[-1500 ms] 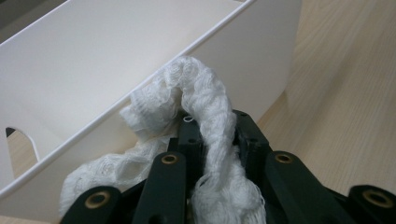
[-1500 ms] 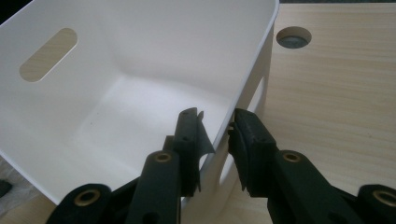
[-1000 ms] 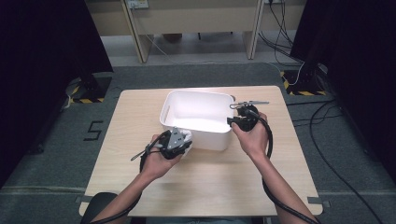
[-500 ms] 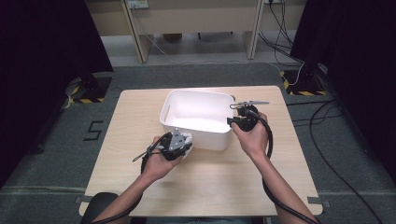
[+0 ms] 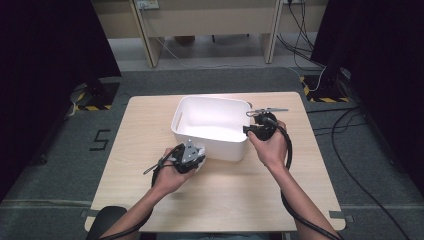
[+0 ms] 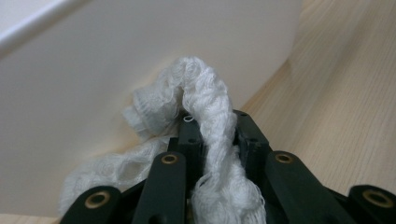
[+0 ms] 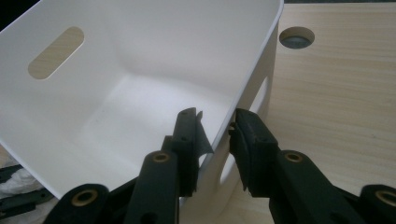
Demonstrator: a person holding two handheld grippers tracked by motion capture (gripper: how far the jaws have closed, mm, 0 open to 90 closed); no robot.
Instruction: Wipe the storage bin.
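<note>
With 2 grippers working, the left gripper is clamping a white knitted cloth against the white bin's near outer wall on the table, while the right gripper is pinching the bin's rim to steady it, so the next move likely calls for lifting the cloth over the rim and into the bin.

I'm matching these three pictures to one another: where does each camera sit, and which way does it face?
High view: above the person's side, facing forward and down on the table; both forearms show.
Left gripper view: rides the left gripper, along jaws shut on white cloth, facing the bin's outer wall.
Right gripper view: rides the right gripper, jaws astride the white bin rim, looking inside.
All three share the bin.
</note>
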